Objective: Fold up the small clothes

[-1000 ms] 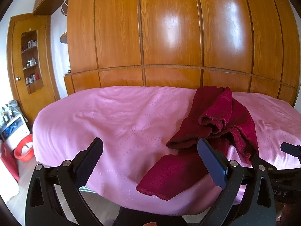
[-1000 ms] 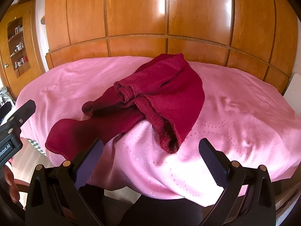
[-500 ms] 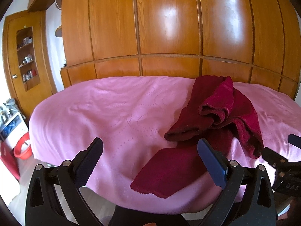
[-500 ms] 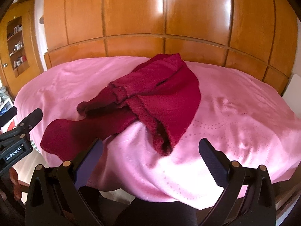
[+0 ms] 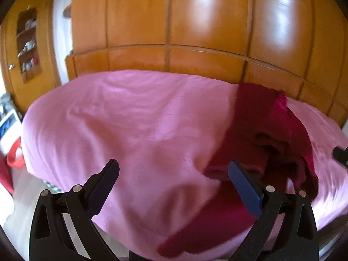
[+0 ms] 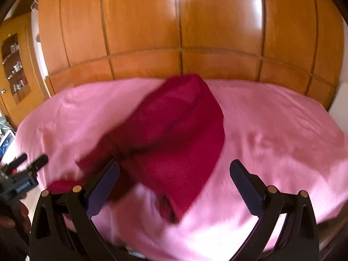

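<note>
A crumpled dark red knitted garment lies on the pink bedspread, with one end hanging over the near bed edge. My left gripper is open, low over the bed, with the garment just beyond its right finger. In the right wrist view the garment fills the middle of the bed, and my right gripper is open with the garment's near part between its spread fingers, nothing held. The left gripper's tips show at the far left there. Both views are blurred.
A tall wooden wardrobe wall stands right behind the bed. At the left are a wooden door with a shelf niche, a red basin on the floor and clutter. The bedspread lies bare to the garment's right.
Both grippers have moved forward and lower, closer to the bed and the garment. The garment has not moved. Both grippers stay open.
</note>
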`<state>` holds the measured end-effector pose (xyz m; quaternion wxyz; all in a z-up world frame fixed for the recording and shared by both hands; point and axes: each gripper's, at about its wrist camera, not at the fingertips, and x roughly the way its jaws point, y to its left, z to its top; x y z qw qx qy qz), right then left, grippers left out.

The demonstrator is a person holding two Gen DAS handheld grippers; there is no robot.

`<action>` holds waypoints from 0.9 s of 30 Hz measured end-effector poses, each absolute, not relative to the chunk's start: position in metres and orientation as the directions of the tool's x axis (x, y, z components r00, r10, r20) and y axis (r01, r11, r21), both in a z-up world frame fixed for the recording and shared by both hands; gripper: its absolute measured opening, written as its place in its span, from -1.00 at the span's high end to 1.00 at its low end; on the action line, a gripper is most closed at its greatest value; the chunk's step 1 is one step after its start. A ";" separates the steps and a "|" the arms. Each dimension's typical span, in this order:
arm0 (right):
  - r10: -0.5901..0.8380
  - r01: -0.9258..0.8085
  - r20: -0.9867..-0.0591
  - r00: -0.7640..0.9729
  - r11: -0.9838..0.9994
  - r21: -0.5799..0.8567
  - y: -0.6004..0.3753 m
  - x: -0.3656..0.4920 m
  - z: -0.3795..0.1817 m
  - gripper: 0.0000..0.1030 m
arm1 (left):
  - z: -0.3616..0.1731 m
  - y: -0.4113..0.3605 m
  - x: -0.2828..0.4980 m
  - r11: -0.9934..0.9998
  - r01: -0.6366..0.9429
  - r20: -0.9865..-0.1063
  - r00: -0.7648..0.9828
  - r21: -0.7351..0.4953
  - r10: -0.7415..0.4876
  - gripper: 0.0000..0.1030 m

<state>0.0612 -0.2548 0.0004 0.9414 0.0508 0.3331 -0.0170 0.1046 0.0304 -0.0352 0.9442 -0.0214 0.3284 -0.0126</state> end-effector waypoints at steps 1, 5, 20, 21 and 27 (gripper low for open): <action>0.017 0.047 -0.619 0.785 0.995 0.087 -0.253 0.071 0.008 -0.96 | -0.038 0.039 0.110 0.998 -0.013 -0.628 0.777 -0.067 -0.032 -0.92; 0.080 -0.035 -0.598 0.797 0.996 0.086 -0.236 0.111 0.026 -0.79 | -0.052 0.071 0.126 0.984 -0.078 -0.681 0.730 -0.157 -0.051 -0.63; 0.007 -0.085 -0.758 0.653 0.994 -0.064 -0.243 0.208 -0.018 1.00 | -0.075 0.052 0.132 0.971 0.112 -0.700 0.676 -0.211 -0.231 -0.37; -0.012 -0.045 -0.733 0.681 0.997 -0.058 -0.261 0.205 -0.007 1.00 | -0.077 0.049 0.132 0.971 0.124 -0.705 0.669 -0.205 -0.234 -0.37; -0.279 0.303 -0.635 0.721 0.950 -0.072 -0.406 0.197 0.033 1.00 | -0.075 0.037 0.139 0.966 0.172 -0.712 0.653 -0.194 -0.260 -0.37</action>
